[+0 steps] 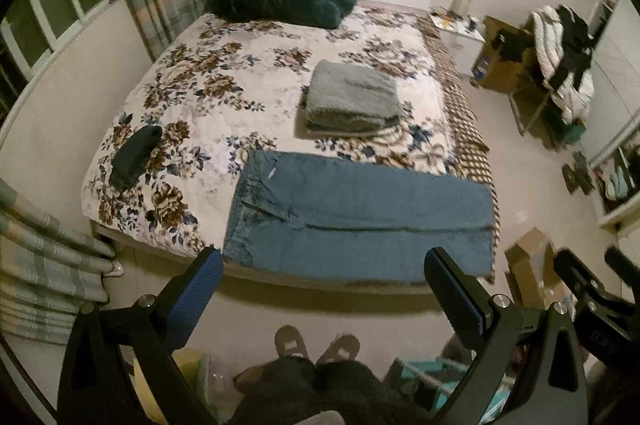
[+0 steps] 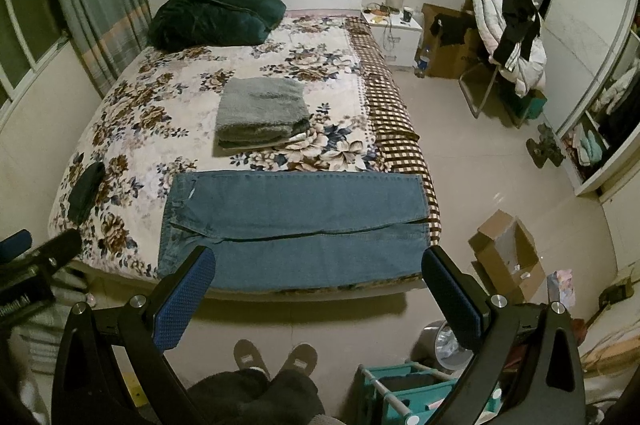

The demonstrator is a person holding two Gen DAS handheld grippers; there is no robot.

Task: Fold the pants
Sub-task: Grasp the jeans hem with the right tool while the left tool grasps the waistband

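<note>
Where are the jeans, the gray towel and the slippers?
jeans [image 2: 304, 209]: right wrist view, upper leg panel.
gray towel [image 2: 262, 105]: right wrist view, top fold.
slippers [image 1: 291, 341]: left wrist view, left slipper's top.

Jeans [image 1: 360, 217] [image 2: 296, 229]: blue denim, lying flat along the foot edge of the bed [image 1: 224, 81] [image 2: 168, 93], on the floral blanket. Already folded in half crosswise, the short stack runs left-right. Waistband and pocket at left end, folded edge at right near the bed's corner. Legs side by side, seam gap between them. Nothing touching them.
</note>
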